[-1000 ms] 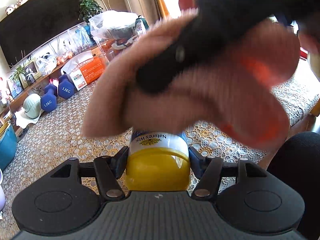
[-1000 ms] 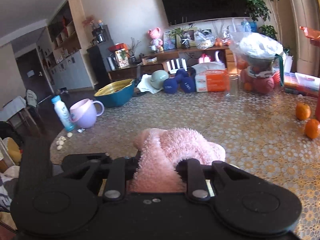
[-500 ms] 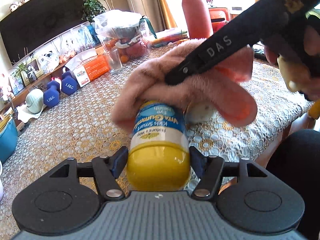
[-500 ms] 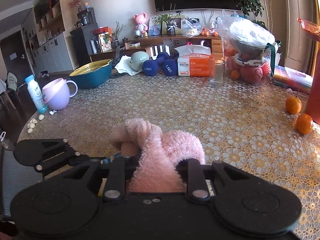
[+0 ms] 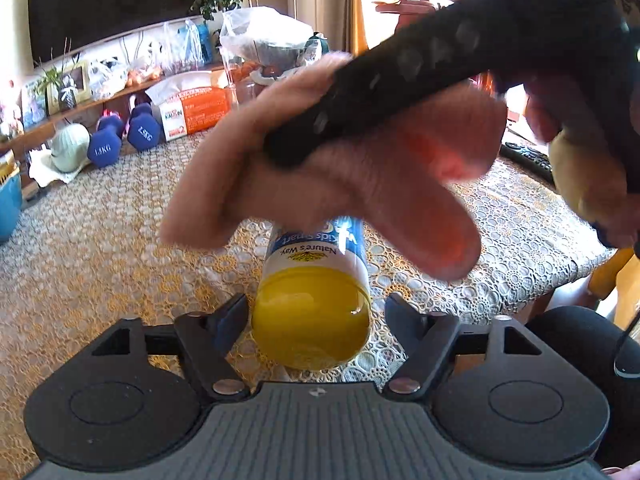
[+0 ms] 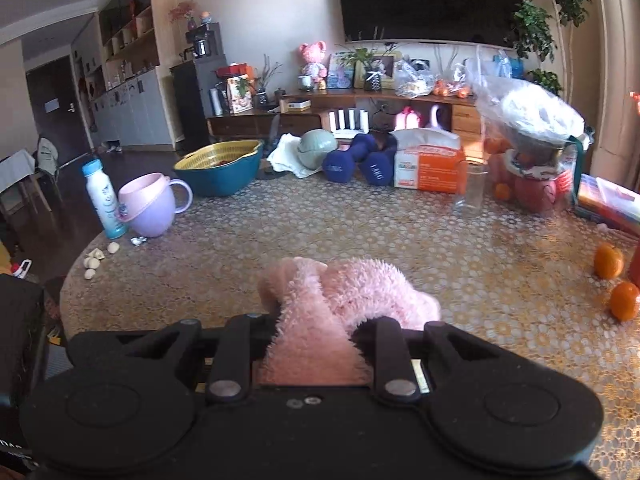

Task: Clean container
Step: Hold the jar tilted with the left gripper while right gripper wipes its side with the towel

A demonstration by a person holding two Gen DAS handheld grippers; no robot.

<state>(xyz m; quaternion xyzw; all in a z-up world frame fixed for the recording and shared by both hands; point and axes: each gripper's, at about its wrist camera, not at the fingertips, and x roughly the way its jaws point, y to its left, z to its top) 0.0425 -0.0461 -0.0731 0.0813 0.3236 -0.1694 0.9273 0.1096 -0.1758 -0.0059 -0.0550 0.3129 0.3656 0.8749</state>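
Note:
A bottle (image 5: 316,254) with a blue and white label and a yellow cap (image 5: 312,316) lies along my left gripper (image 5: 316,314), cap toward the camera. The left gripper is shut on it just above the table. A fluffy pink cloth (image 5: 360,184) drapes over the bottle's far half and hides most of the label. One black finger (image 5: 400,80) of the right gripper presses into the cloth from the upper right, blurred. In the right wrist view my right gripper (image 6: 316,320) is shut on the pink cloth (image 6: 340,300); the bottle is hidden beneath it.
A lace-covered table (image 5: 100,260) lies below, its edge (image 5: 560,280) close on the right. Blue dumbbells (image 5: 104,144), an orange tissue box (image 5: 196,112), a glass jar (image 6: 472,188), two oranges (image 6: 608,260), a purple mug (image 6: 148,208) and a teal basin (image 6: 220,168) stand farther back. A hand (image 5: 580,168) grips the right tool.
The right gripper has dragged the cloth back along the bottle toward the cap, so less label shows than half a second ago. The left gripper keeps its hold, tilted slightly.

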